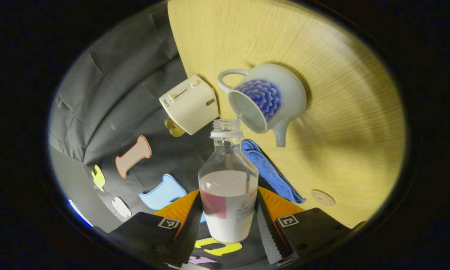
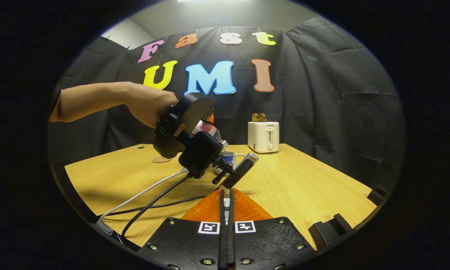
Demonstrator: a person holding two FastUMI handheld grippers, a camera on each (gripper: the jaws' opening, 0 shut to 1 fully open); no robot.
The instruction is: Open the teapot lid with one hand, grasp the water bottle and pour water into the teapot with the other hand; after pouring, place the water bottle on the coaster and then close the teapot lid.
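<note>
Pouring looks under way: on the wooden table (image 1: 345, 123) the teapot (image 1: 270, 97) stands lidless, just beside the toaster (image 1: 190, 104); the left gripper (image 1: 228, 225) clamps the tilted, uncapped water bottle (image 1: 228, 187), mouth at the pot's rim; the right gripper (image 2: 226, 204) is pressed closed, possibly pinching the lid; the coaster (image 1: 322, 197) waits, closing remains.

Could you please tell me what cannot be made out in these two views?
- Right gripper view: teapot, mostly hidden behind the left tool.
- Right gripper view: pale sliver in the right tool, too small to identify.
- Left gripper view: teapot's water level, lost in shade; label on the bottle, blurred.
</note>
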